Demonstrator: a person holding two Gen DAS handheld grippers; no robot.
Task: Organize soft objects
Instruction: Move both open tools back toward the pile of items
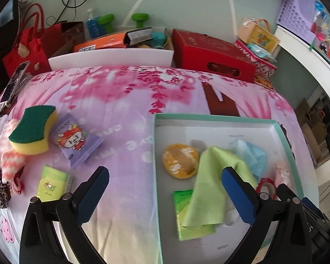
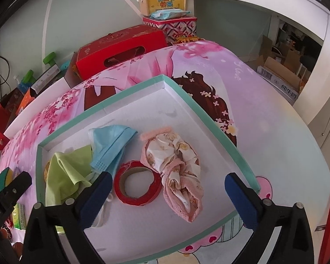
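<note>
Green cloth (image 1: 211, 189) draped mid-tray, hiding most of a green packet (image 1: 182, 215) beneath. Pink sock (image 2: 178, 171) blurred in the left view, clear at centre of the right. Sitting between the right gripper (image 2: 168, 192) fingers, spread wide, empty. Left gripper (image 1: 165, 189) likewise spread, straddling the tray (image 1: 209, 117) edge. Sponge (image 1: 32, 129) far left on the bedsheet (image 1: 121, 114).

**Open lane down the middle, clutter on both flanks**

In the left wrist view, bare pink floral bedsheet (image 1: 121, 118) runs from 12 to 6 o'clock. At 9 o'clock lie a green-and-yellow sponge (image 1: 32, 129) and a purple tissue packet (image 1: 74, 140). At 3 o'clock the shallow teal-rimmed white box (image 1: 213, 118) is crowded in front, with its far floor free.
</note>
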